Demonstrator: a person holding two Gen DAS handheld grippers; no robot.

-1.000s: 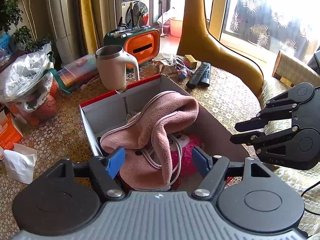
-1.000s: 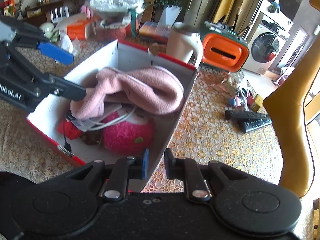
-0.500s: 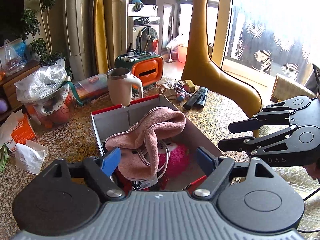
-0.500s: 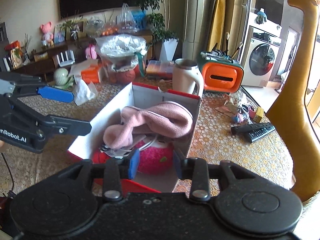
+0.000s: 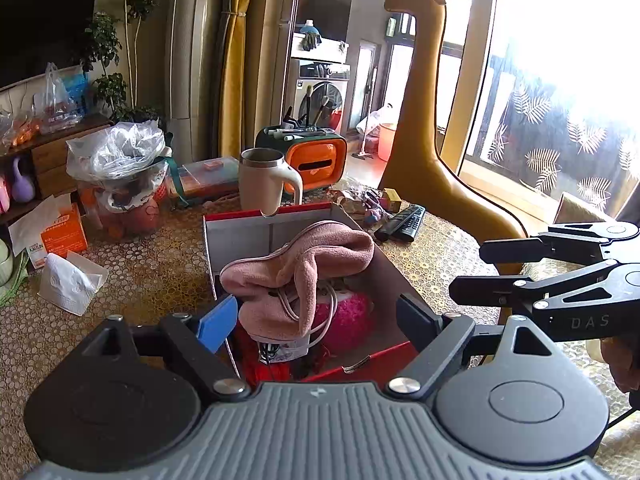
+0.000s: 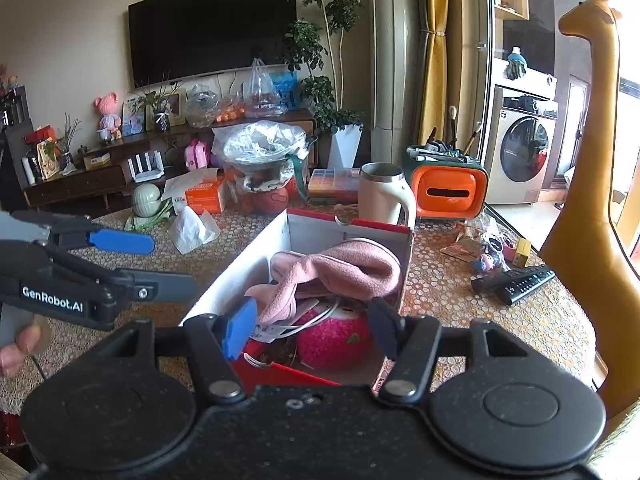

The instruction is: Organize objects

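Both tools, left tool (image 5: 316, 318) and right tool (image 6: 310, 330), opening empty above the box (image 5: 276, 232).

The left gripper (image 5: 316, 320) hangs over the near end of the red-edged box (image 5: 276, 236), its jaws opening with nothing between them. A pink cloth (image 5: 304, 268) lies over a pink plush ball (image 5: 348, 316) inside. The right gripper (image 5: 472, 272) hovers beside the table's right edge (image 5: 452, 248), its jaws opening too.

An open red-edged cardboard box (image 5: 276, 236) sits mid-tabletop, holding a crumpled pink fleece cloth (image 5: 304, 264) draped over white cables (image 5: 326, 308) and a fuzzy magenta plush (image 5: 346, 318).
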